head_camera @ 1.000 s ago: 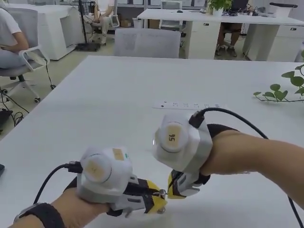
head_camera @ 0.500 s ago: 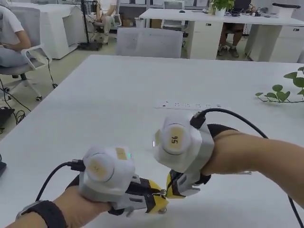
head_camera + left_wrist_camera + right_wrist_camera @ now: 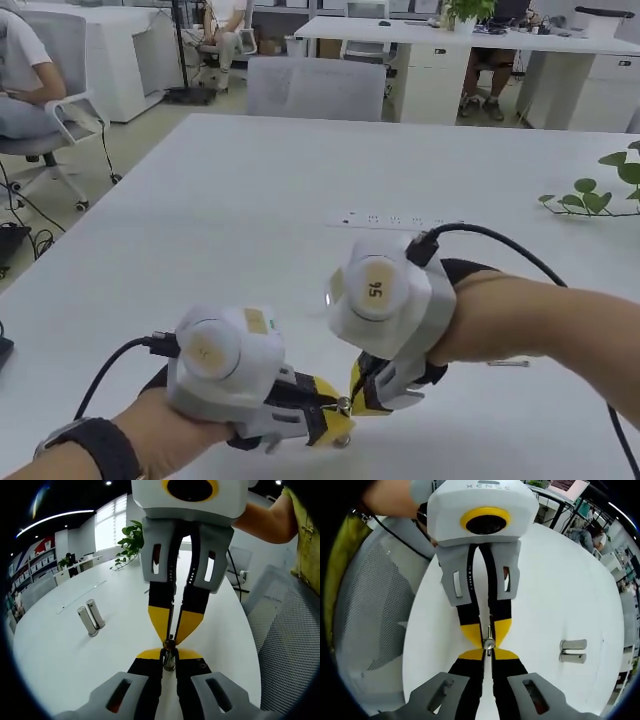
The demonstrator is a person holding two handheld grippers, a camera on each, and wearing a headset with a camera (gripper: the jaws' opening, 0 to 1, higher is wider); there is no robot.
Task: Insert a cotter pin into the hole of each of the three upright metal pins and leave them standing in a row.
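On a white office table [image 3: 250, 200], 1 metal pin [image 3: 488, 643] sat clamped in the jaws of the left gripper [image 3: 169, 662], its end against the cotter pin [image 3: 170, 636] pinched in the jaws of the right gripper [image 3: 490, 655]. 2 more metal pins [image 3: 86, 621] stood side by side on the table, well apart from them.

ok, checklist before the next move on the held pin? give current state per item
1. Hold: left gripper shut on the metal pin: ok.
2. Feed: right gripper shut on the cotter pin, tip to tip with the left: ok.
3. Cotter pin lined up with the pin's hole: cannot tell, the jaw tips hide it.
4. The other two pins upright, side by side on the table: ok.
5. Cotter pins in those two: cannot tell, too small.
6. Bare table beside them for the third: ok.
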